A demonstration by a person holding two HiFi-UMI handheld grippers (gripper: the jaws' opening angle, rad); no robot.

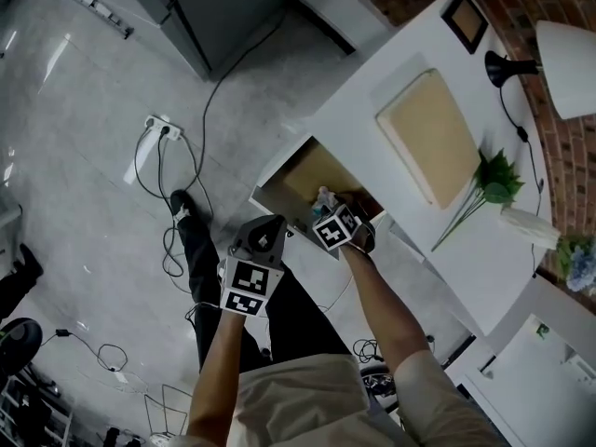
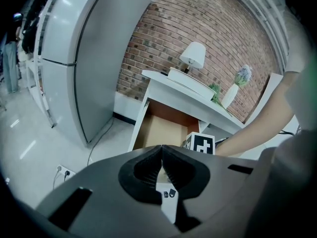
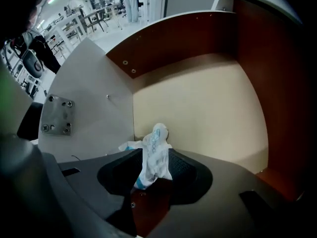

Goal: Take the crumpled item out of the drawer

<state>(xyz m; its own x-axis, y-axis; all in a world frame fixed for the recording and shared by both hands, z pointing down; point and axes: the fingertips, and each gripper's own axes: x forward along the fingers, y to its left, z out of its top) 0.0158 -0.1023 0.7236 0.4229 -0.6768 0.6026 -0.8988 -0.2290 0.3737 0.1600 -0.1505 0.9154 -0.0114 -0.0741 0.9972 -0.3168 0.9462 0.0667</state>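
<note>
Crumpled white-and-blue wrapper [image 3: 153,150] on the pale floor of the open drawer [image 3: 213,108], against its white side wall. The drawer stands pulled out from the desk's [image 1: 372,110] front edge. Right gripper [image 3: 150,152] points down into the drawer, jaws wide apart, with the wrapper between them and unclamped. Left gripper [image 2: 161,152], jaws together and empty, hangs outside the drawer.
</note>
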